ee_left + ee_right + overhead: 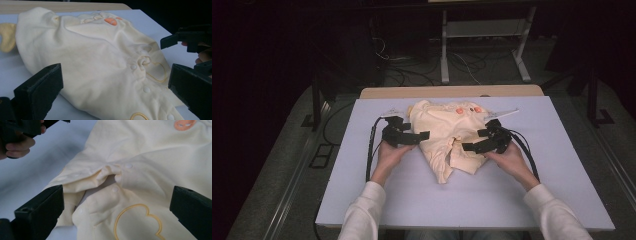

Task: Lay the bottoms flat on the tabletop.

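Bare table [532,190] lies free all around the cream garment [444,132], the lone obstacle between both grippers.

i work in what looks like a lab or test room: a white board [492,200] on a plain table [452,91], loose cables [412,75] on grey floor [272,180], a metal stand [484,30] behind, dark all round.
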Available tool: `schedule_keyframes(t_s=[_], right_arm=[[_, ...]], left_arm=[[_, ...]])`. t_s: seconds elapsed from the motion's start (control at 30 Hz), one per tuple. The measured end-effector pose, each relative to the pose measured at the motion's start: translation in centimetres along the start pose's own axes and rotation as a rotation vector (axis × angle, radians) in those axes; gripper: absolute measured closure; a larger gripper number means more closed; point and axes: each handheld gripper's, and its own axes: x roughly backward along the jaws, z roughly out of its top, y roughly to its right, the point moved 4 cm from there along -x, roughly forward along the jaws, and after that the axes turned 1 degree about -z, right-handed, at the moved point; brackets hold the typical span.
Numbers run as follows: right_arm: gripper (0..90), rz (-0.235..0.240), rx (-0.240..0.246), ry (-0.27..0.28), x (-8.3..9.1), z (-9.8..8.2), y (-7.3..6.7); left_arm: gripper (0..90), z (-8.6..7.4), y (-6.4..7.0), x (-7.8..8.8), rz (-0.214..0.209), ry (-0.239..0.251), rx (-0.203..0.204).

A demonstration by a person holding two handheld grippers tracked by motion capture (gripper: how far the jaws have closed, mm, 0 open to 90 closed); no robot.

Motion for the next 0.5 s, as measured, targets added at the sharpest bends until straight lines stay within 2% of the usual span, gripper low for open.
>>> schedule_keyframes(t_s=[0.1,0.2,0.37,0.5], right_arm=[[0.6,-0.005,0.007,-0.029,0.1,-0.8,-0.5],[5.6,0.003,0.012,-0.047,0.2,-1.8,-0.9],[13.8,0.012,0.025,-0.074,0.0,-3.2,-1.4],[15.5,0.020,0.022,-0.080,0.2,-3.8,-1.7]], left_arm=[[0.0,-0.7,0.5,0.1,-0.003,-0.003,0.009],[0.0,-1.4,1.3,0.1,-0.009,-0.010,0.021],[0.0,-2.3,2.8,0.1,-0.016,-0.039,0.005],[0.0,-2.9,3.7,0.3,-0.022,-0.042,0.000]])
